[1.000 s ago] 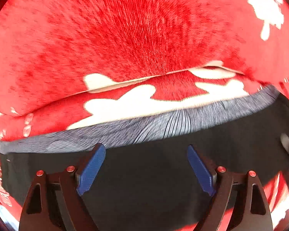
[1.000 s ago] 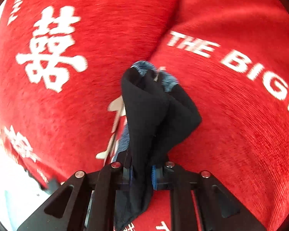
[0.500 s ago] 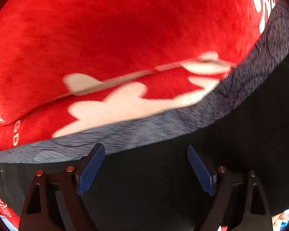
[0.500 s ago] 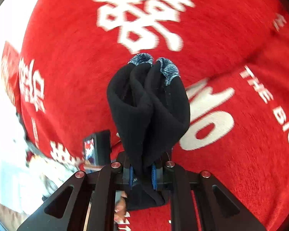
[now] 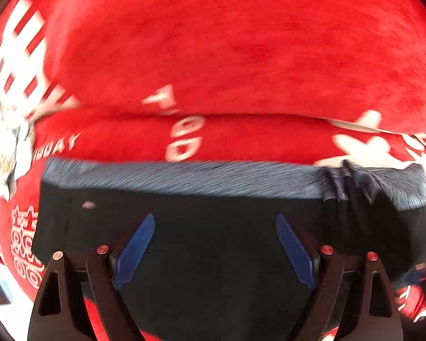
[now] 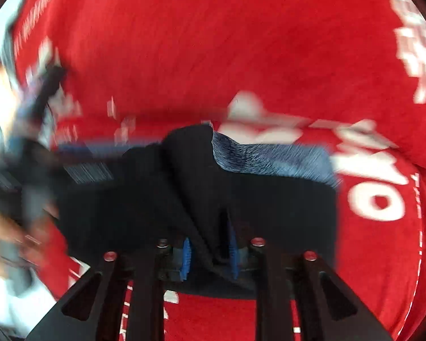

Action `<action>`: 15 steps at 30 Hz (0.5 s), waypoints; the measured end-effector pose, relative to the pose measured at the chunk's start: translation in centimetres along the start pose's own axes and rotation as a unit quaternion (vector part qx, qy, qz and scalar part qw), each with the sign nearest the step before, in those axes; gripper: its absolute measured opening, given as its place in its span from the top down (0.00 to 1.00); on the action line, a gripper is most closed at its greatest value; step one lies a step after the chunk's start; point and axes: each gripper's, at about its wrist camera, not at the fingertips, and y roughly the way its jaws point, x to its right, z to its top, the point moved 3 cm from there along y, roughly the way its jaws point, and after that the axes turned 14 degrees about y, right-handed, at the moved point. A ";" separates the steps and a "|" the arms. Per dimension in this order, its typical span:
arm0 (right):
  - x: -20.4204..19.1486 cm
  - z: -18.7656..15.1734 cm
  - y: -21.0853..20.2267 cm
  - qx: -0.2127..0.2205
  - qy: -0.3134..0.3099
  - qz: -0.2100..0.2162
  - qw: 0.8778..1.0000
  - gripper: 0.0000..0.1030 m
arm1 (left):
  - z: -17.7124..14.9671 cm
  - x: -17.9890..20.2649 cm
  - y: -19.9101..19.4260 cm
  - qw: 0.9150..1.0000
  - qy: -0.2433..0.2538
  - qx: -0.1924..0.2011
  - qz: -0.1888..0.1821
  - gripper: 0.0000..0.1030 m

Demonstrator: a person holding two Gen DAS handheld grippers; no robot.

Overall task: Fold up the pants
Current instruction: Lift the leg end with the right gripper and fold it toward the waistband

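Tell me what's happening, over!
Left gripper open above black pants. Right gripper shut on pants fold. Pants on red blanket. Nothing blocking.

Black fabric pants with a grey ribbed waistband (image 5: 213, 241) spread on the red printed plush cloth (image 5: 227, 42), bunched toward its right edge, a fold (image 6: 201, 199) pinched within the right gripper (image 6: 208, 251)
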 end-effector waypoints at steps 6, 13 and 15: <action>-6.7 -3.3 -1.0 0.009 -0.121 -0.072 0.990 0.41 | -1.8 -2.0 -0.3 1.000 0.007 -0.005 -0.023 0.14; 1.4 -3.6 -4.6 -0.056 0.216 0.177 0.959 0.41 | -1.5 2.5 -1.4 0.973 0.041 -0.023 -0.224 0.14; 5.5 -4.5 -3.1 -0.077 0.356 0.241 0.899 0.41 | -1.9 4.8 -0.8 0.953 0.049 -0.048 -0.295 0.14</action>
